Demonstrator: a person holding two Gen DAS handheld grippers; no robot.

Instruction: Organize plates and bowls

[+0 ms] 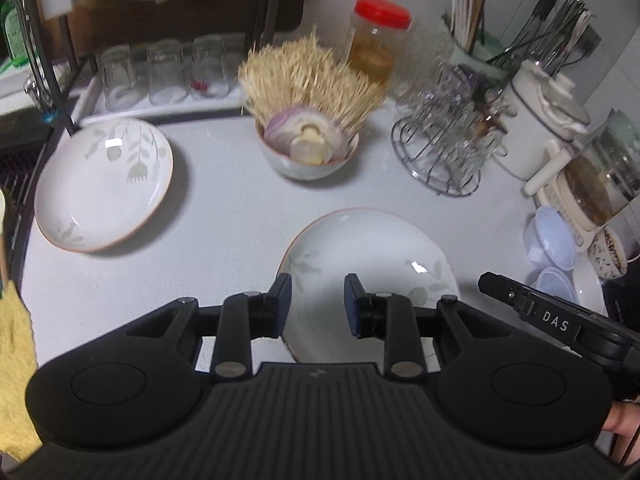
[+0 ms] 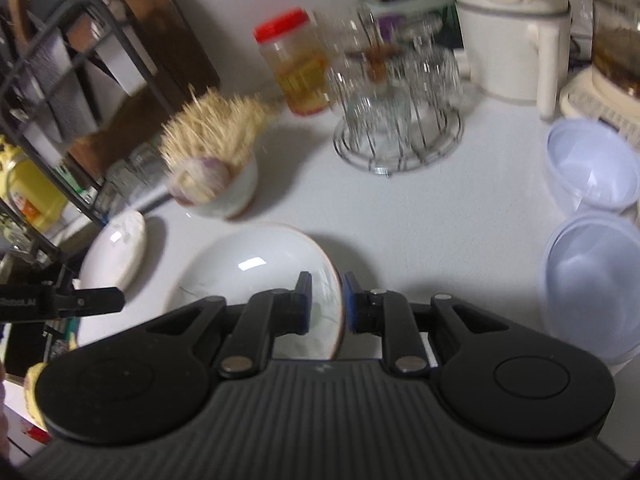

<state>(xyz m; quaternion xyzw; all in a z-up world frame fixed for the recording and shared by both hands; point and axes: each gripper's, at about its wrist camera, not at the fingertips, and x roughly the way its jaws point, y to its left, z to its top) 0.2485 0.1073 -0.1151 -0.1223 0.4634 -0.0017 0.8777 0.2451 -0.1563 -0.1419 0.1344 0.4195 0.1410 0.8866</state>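
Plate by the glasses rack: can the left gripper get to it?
Probably yes. The left gripper hangs with jaws open and empty, and only bare counter lies between it and the plate by the rack; the bowl stands to the side.

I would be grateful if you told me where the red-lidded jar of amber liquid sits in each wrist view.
Left wrist view: the red-lidded jar of amber liquid stands top centre-right, behind the white bowl of toothpicks and onion.
Right wrist view: the jar stands upper centre-left, right of that bowl.
Shared landmark: the round wire glass rack, right of the jar in both.
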